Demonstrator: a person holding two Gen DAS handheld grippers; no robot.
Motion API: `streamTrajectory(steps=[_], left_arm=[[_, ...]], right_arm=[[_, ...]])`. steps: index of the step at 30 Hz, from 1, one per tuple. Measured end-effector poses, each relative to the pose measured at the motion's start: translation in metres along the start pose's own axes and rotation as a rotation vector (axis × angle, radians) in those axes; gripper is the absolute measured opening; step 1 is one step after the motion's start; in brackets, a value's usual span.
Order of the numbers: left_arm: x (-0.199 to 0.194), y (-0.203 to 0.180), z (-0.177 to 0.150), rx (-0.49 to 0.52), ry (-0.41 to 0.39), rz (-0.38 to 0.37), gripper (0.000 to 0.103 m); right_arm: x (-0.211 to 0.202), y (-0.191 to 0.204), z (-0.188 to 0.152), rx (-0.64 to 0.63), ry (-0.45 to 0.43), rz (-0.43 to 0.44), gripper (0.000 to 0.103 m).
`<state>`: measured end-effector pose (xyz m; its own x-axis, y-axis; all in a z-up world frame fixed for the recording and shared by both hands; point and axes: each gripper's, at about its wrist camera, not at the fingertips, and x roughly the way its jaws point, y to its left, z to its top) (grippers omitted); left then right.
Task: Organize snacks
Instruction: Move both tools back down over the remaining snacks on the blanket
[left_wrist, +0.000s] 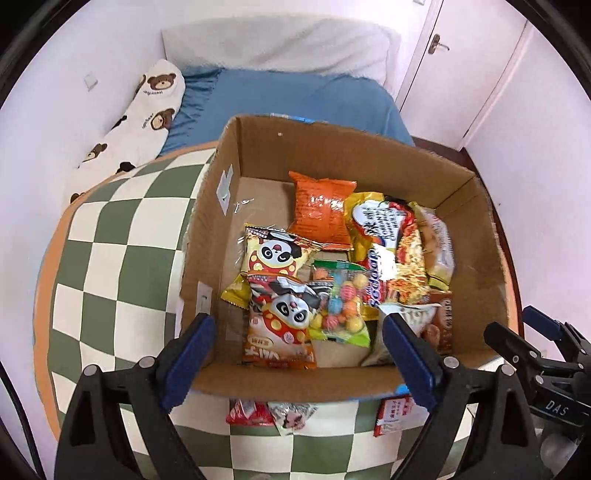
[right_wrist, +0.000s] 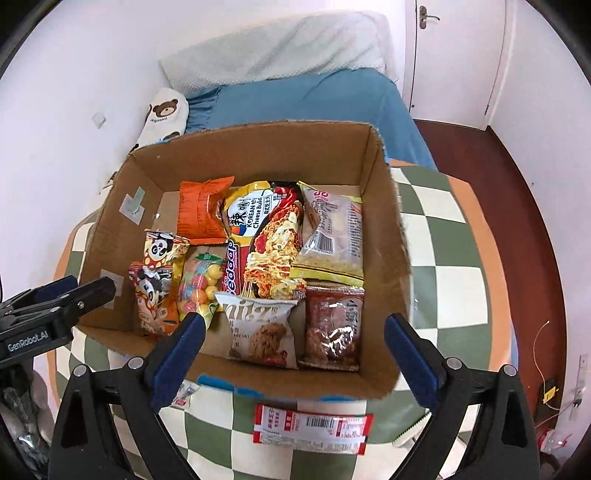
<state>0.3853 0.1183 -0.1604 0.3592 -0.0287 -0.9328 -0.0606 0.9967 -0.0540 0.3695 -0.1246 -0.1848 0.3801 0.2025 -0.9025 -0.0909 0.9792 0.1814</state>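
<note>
An open cardboard box (left_wrist: 458, 229) (right_wrist: 384, 206) stands on a green-and-cream checkered table (left_wrist: 122, 236) (right_wrist: 450, 258). Inside lie several snack packs: an orange bag (left_wrist: 321, 210), panda packs (left_wrist: 277, 258), a candy-ball bag (left_wrist: 340, 306), a Korean noodle pack (right_wrist: 273, 236), a cookie bag (right_wrist: 262, 332). A red-and-white packet (right_wrist: 314, 428) lies on the table in front of the box. More packets (left_wrist: 269, 411) lie by the front wall. My left gripper (left_wrist: 299, 358) is open and empty above the box's near edge. My right gripper (right_wrist: 293, 354) is open and empty there too.
A bed with a blue sheet (left_wrist: 295, 96) and a bear-print pillow (left_wrist: 147, 110) lies behind the table. A white door (left_wrist: 461, 55) and dark red floor (right_wrist: 480, 158) are to the right. The other gripper shows at each view's side (left_wrist: 539, 354) (right_wrist: 48, 314).
</note>
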Motion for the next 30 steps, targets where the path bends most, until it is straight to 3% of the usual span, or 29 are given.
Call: streamTrajectory(steps=[7, 20, 25, 30], left_arm=[[-0.043, -0.01, -0.019, 0.046, -0.1, 0.034, 0.093], [-0.115, -0.029, -0.054, 0.074, -0.231, 0.013, 0.093], [-0.112, -0.031, -0.069, 0.066, -0.208, 0.009, 0.093], [-0.079, -0.03, -0.09, 0.051, -0.112, 0.031, 0.093]], right_arm=[[-0.043, 0.003, -0.016, -0.012, -0.083, -0.041, 0.1], [-0.123, 0.014, -0.049, -0.001, -0.212, -0.007, 0.1], [-0.133, 0.002, -0.064, 0.051, -0.201, 0.076, 0.1], [-0.102, -0.041, -0.092, 0.126, -0.095, 0.082, 0.099]])
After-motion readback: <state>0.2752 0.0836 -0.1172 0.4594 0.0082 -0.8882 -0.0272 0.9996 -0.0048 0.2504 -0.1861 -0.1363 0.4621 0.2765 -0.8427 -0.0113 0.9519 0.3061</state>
